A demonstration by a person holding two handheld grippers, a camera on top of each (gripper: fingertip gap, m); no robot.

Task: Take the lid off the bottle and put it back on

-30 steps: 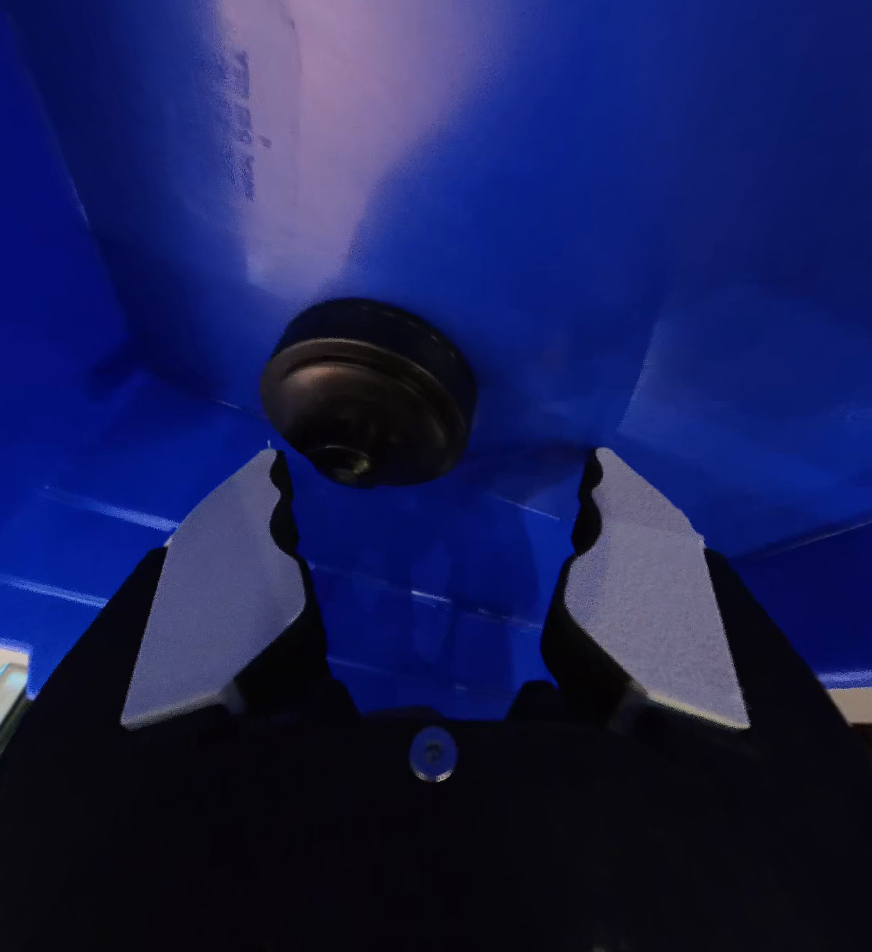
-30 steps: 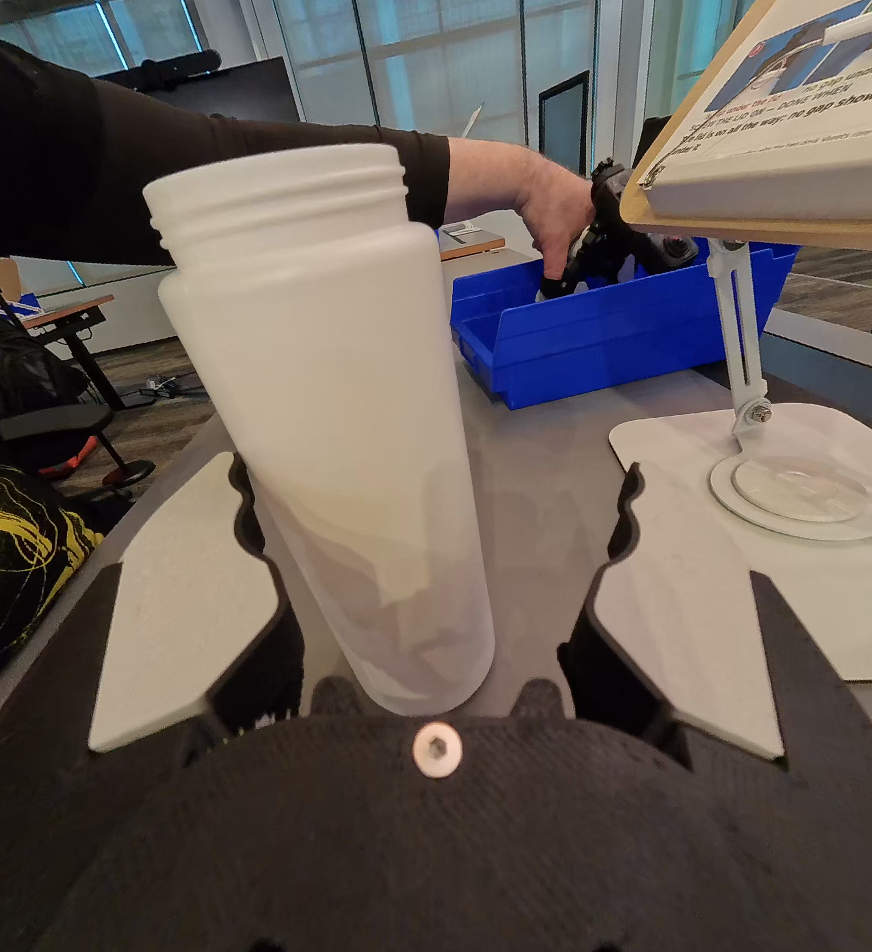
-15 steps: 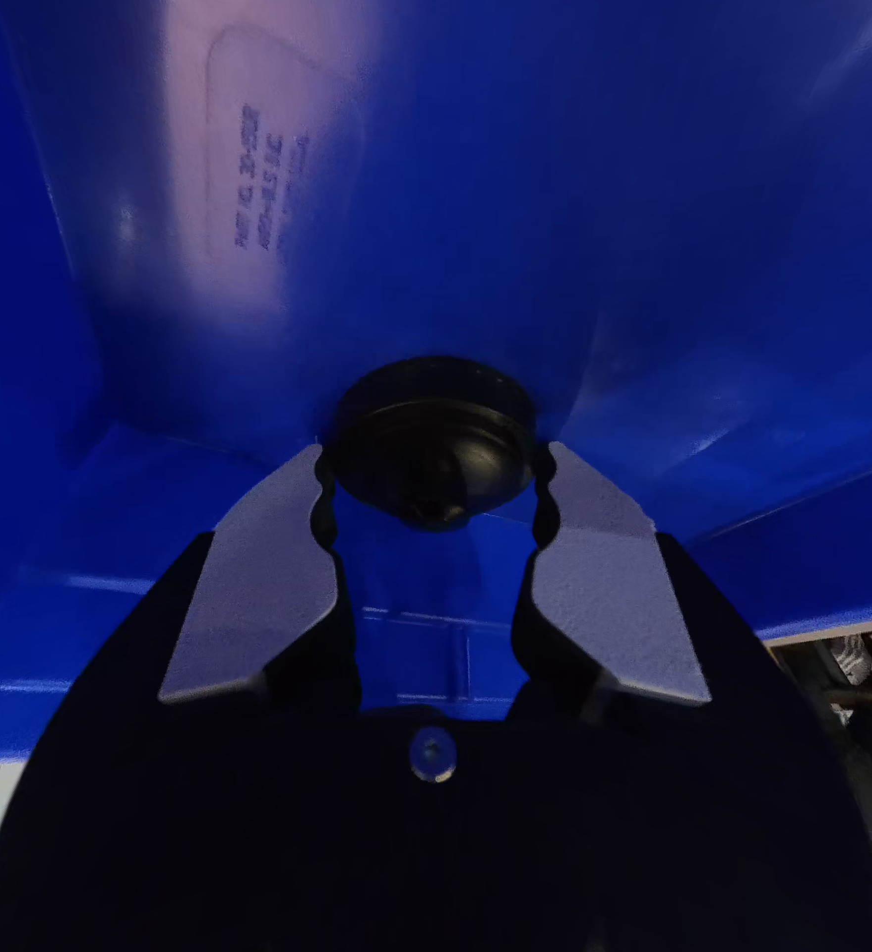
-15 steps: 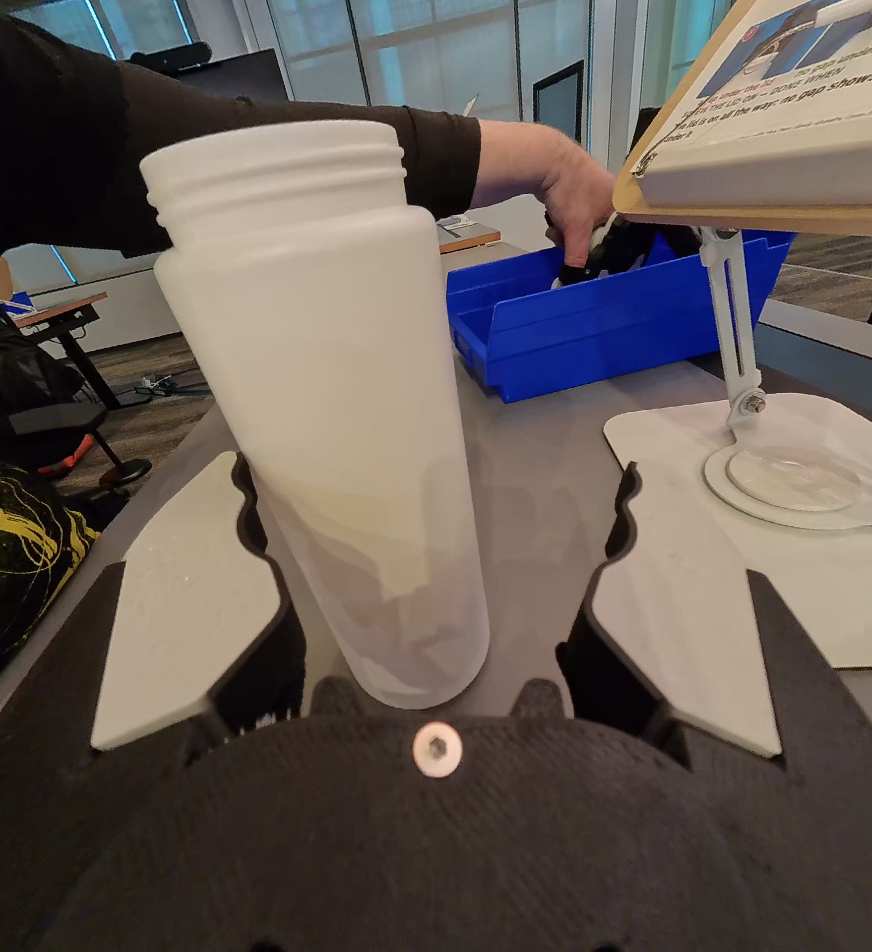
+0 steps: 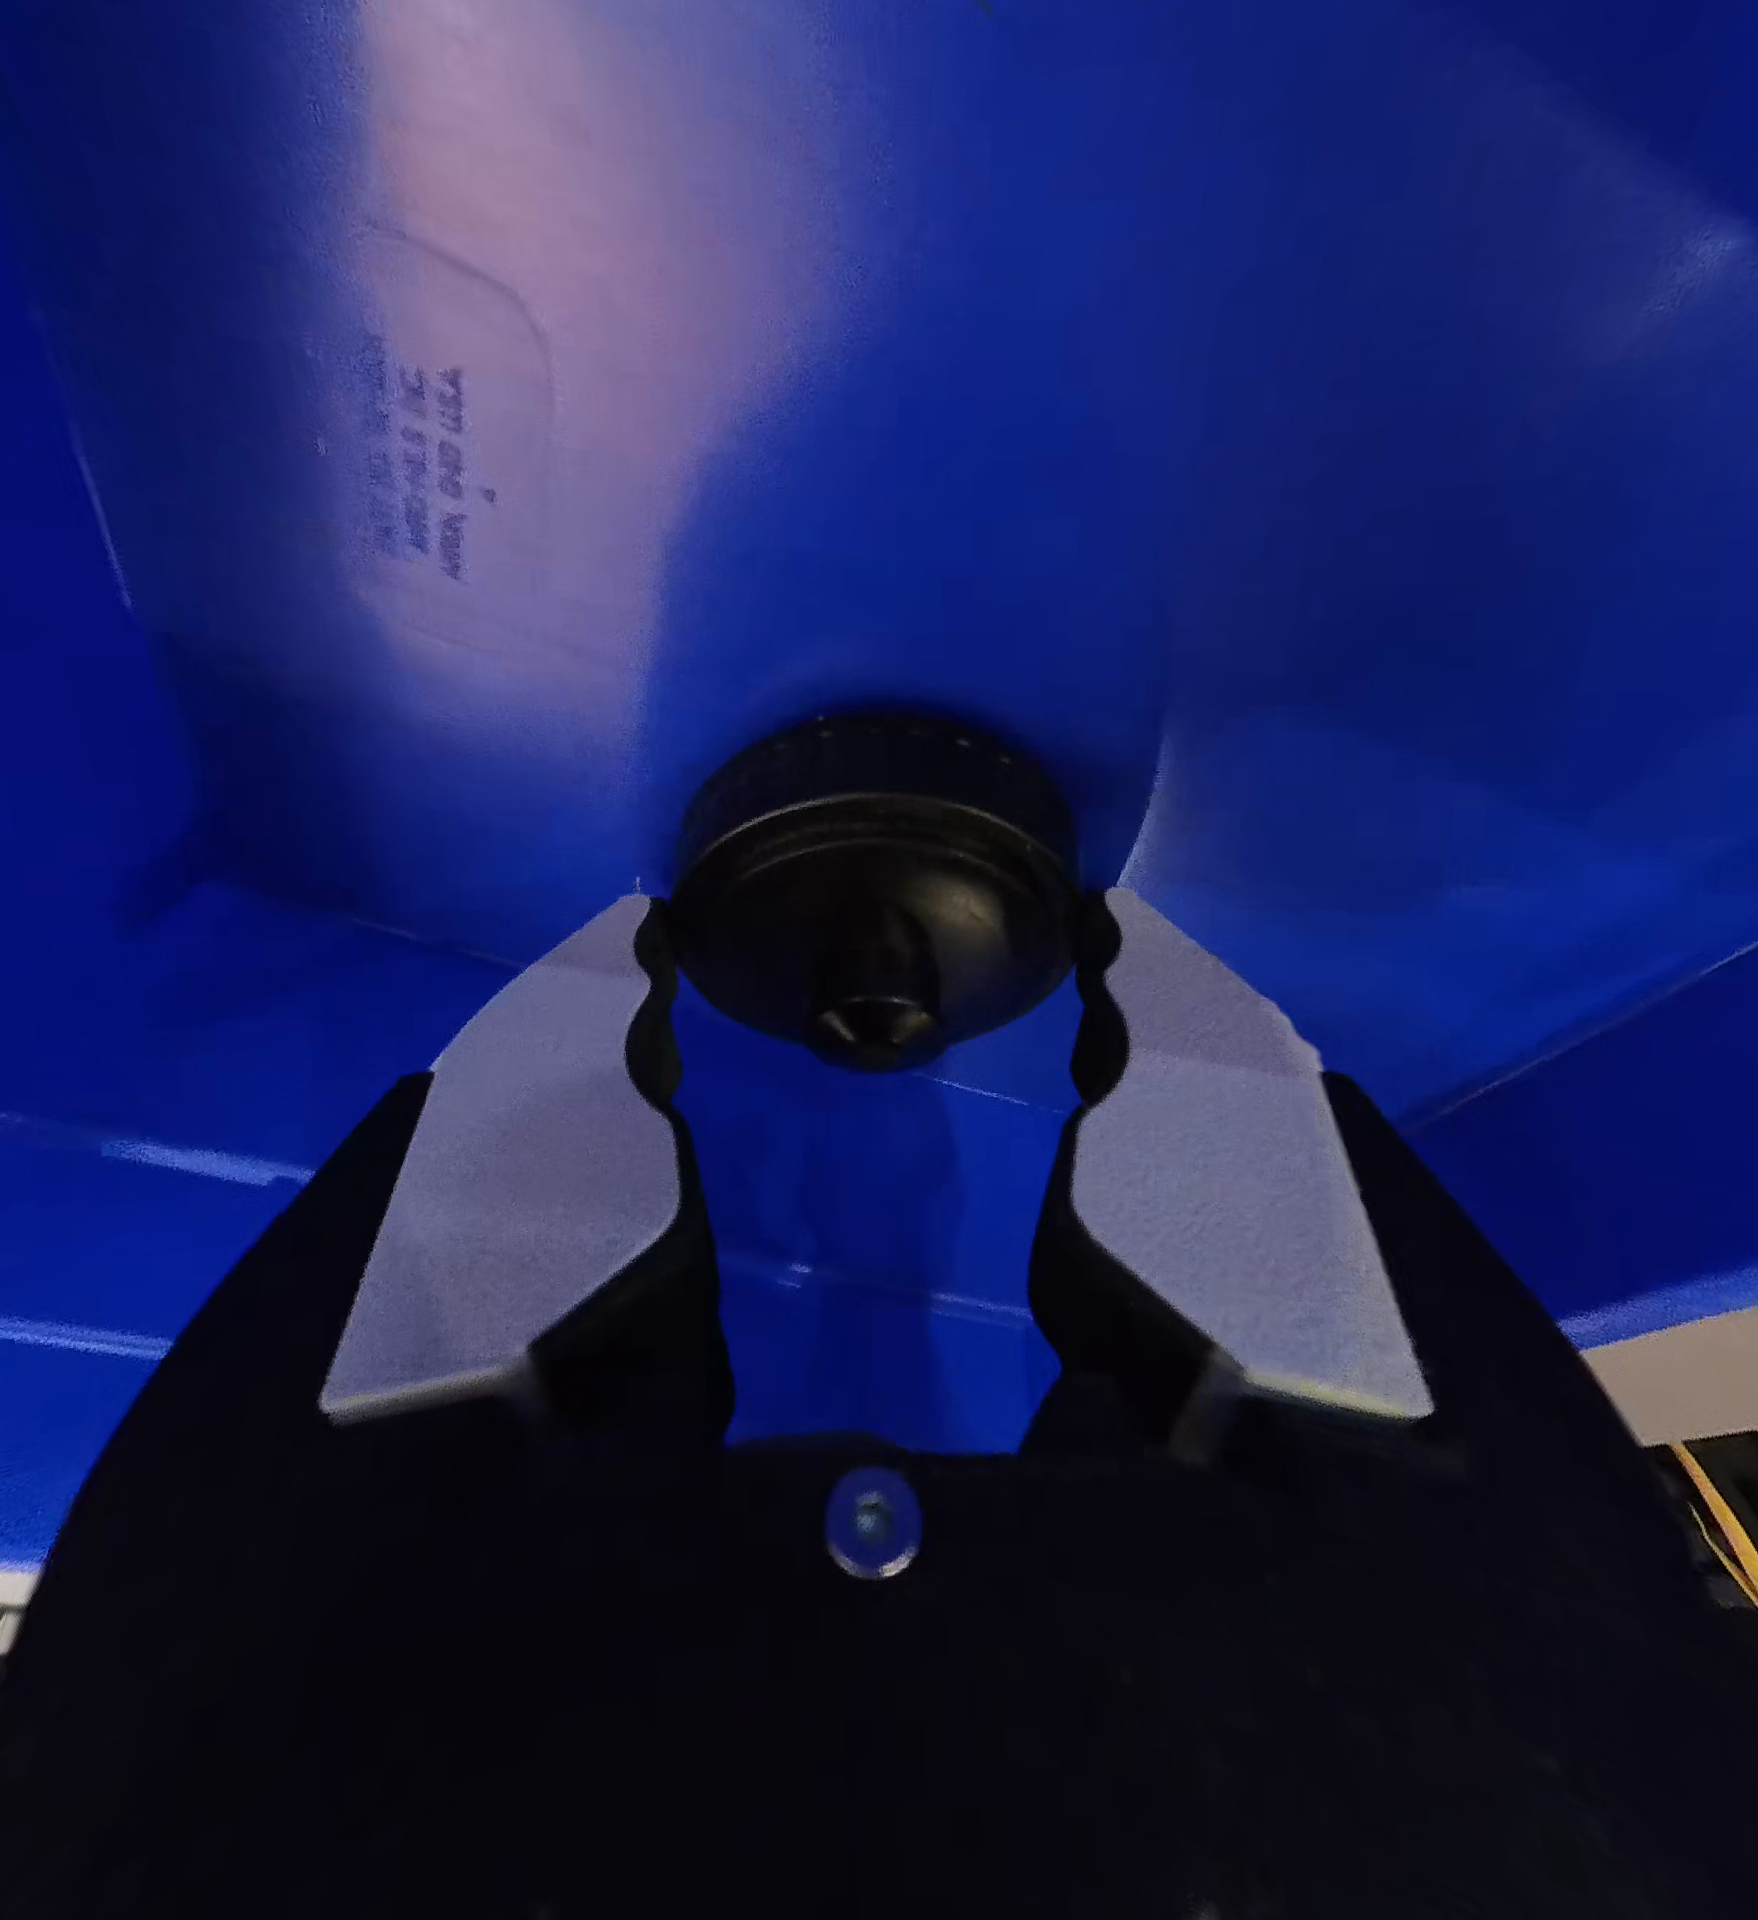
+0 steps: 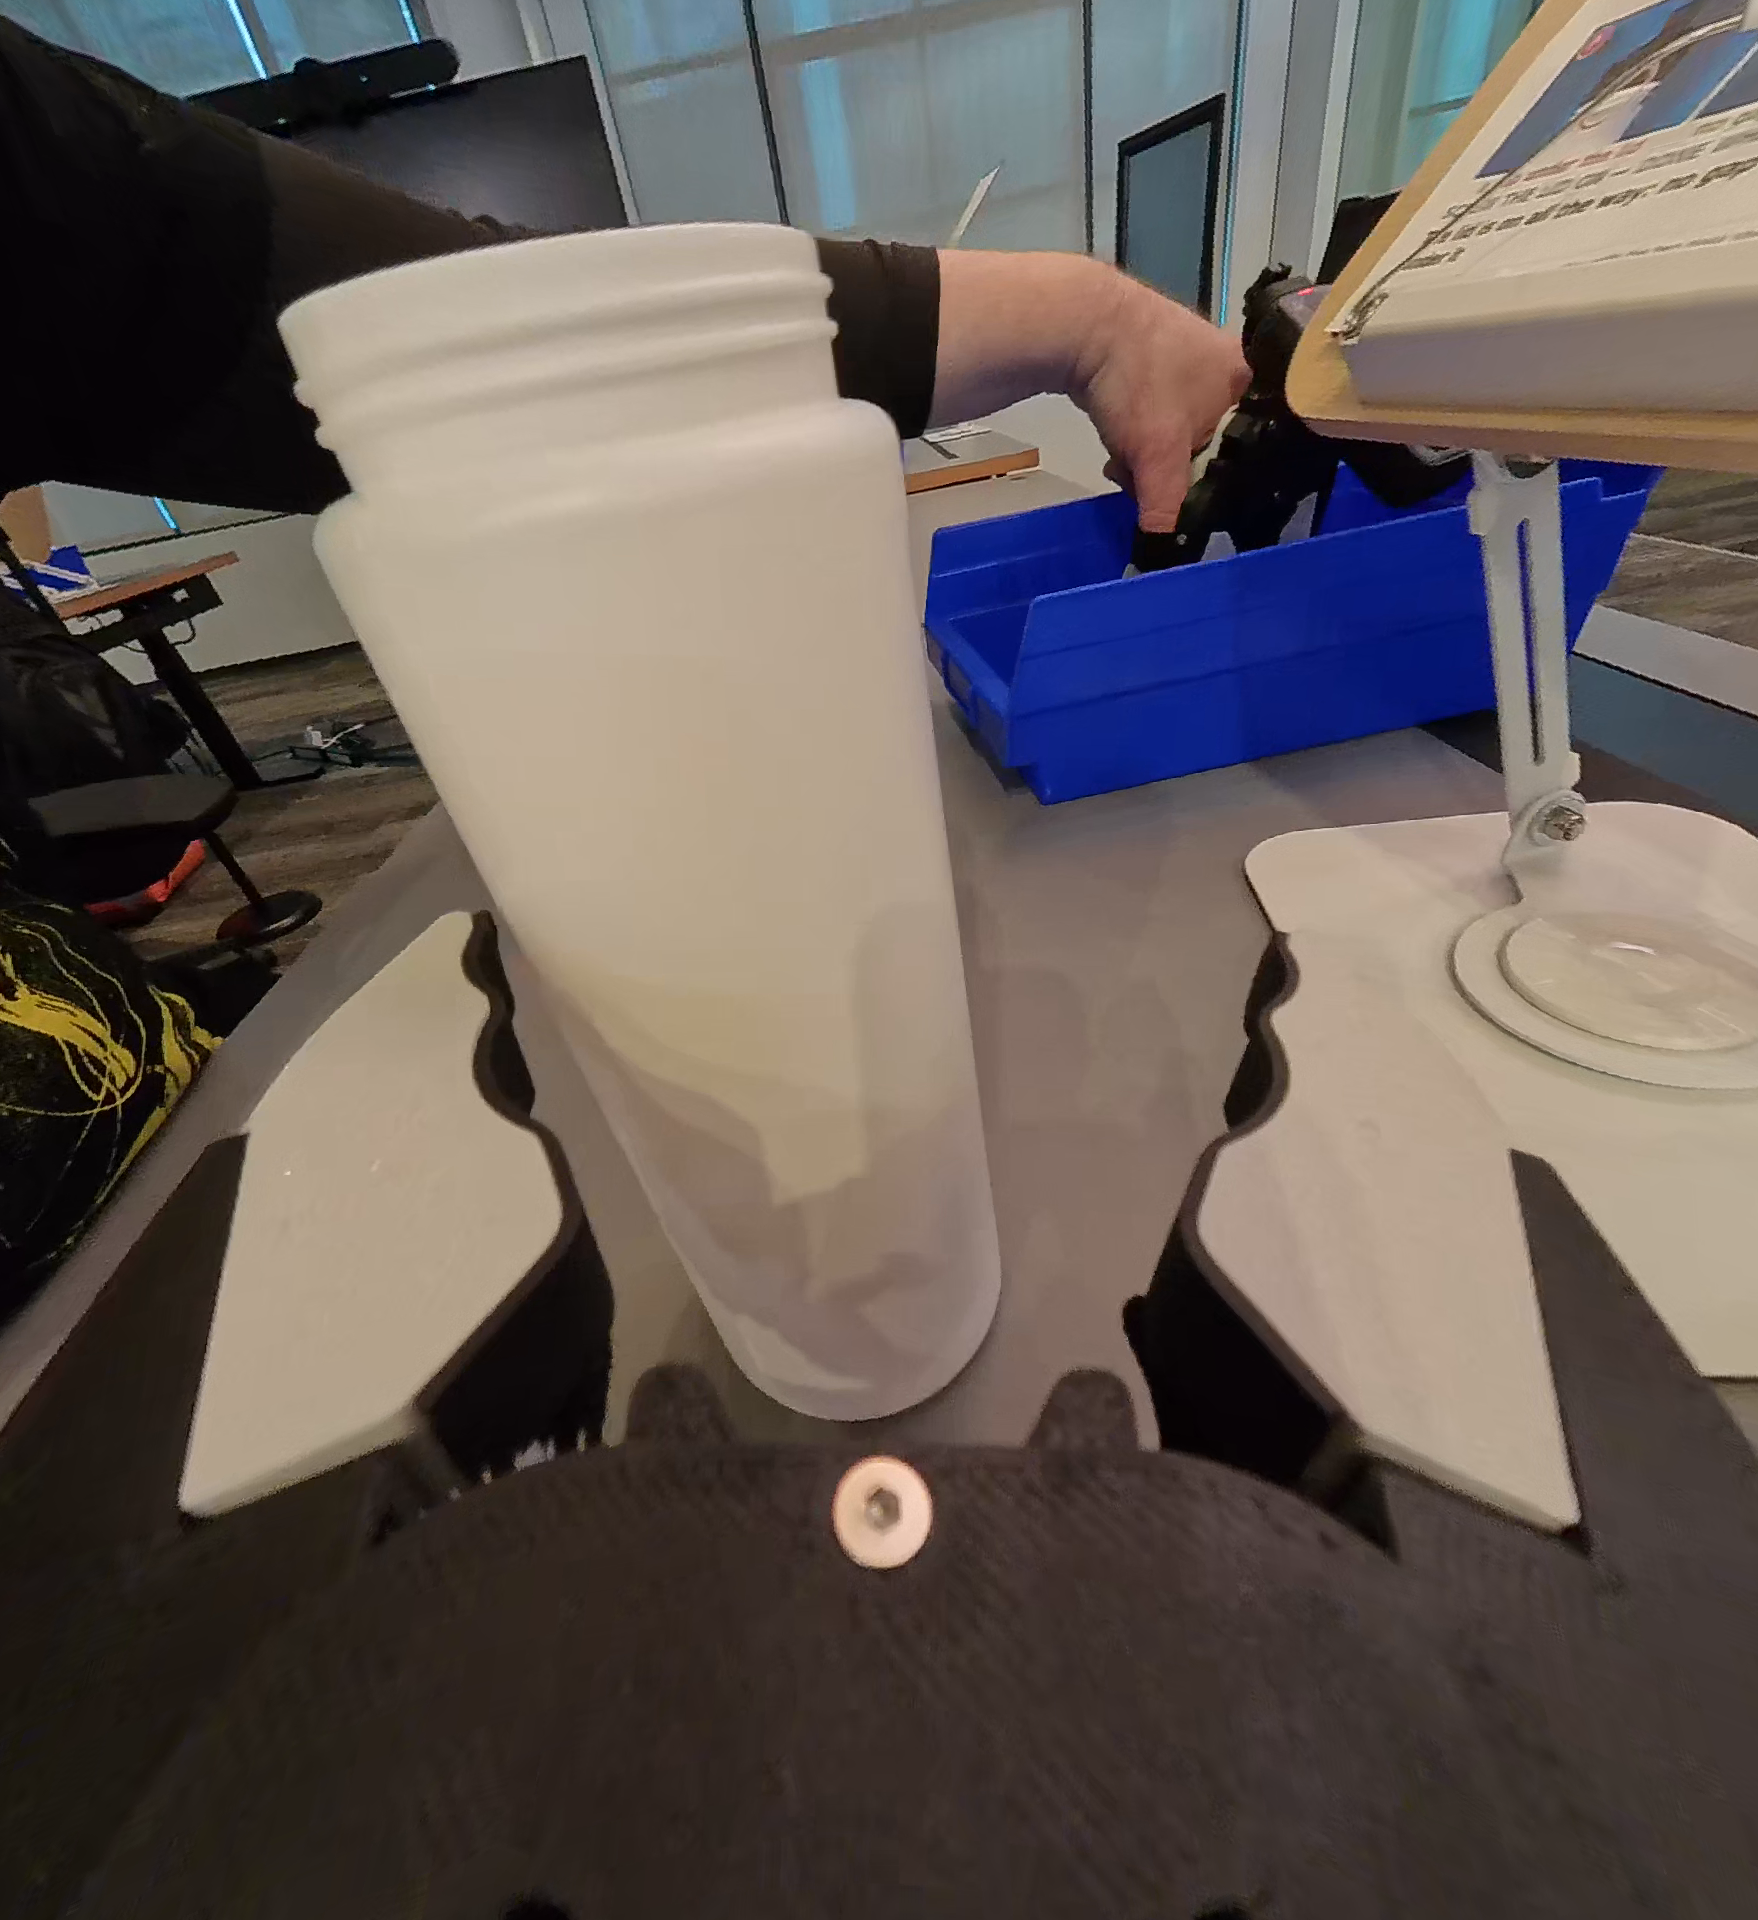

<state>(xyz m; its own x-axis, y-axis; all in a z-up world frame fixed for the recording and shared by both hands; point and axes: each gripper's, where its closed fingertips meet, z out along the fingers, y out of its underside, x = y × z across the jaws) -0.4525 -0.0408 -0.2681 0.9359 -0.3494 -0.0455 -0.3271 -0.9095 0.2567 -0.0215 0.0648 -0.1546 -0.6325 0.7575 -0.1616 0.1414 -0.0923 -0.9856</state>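
The black ribbed lid lies inside the blue bin. My left gripper is closed around it, with both fingertips touching its sides. In the right wrist view the white open-topped bottle stands on the grey table, leaning slightly. It sits between the fingers of my right gripper, which is open. The bottle rests against the left finger, with a wide gap to the right finger. The left gripper also shows far off, held by a hand over the bin.
A tilted board with a printed sheet stands on a white bracket at the right. Its white base plate lies beside my right finger. A dark sleeve reaches across behind the bottle. Chairs and desks are beyond the table's left edge.
My left gripper moved onto the lid and closed from wide open until its fingertips met the lid's sides. The right gripper and bottle have hardly moved.
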